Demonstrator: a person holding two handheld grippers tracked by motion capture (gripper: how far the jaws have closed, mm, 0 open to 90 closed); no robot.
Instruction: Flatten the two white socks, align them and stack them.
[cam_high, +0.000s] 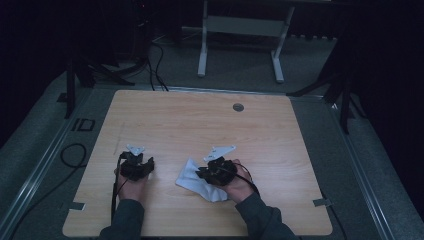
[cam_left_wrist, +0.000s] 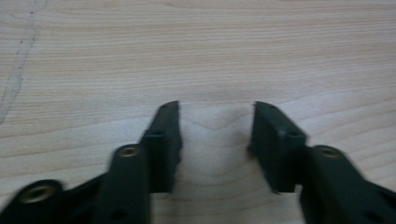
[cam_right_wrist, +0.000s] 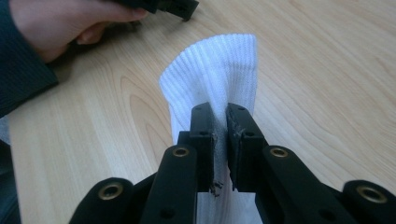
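Near my edge of the worktop (cam_high: 200, 120), a white ribbed sock (cam_right_wrist: 212, 70) lies just left of my right hand. My right gripper (cam_right_wrist: 219, 112) has its jaws pinched on a fold of the knit, lifting it into a soft ridge. I judge it light and limp: it will drape and sag from any hold, will not slip on the pads, and cannot break. The ribbed cuff, facing away from me, looks the firmest place to take it. My left gripper (cam_left_wrist: 217, 121) hovers over bare wood, jaws partly apart with nothing between them. Pale wood laminate, smooth and flat, lets cloth slide easily. Beyond lies grey carpet, a white table frame (cam_high: 240, 35), and a dim room.
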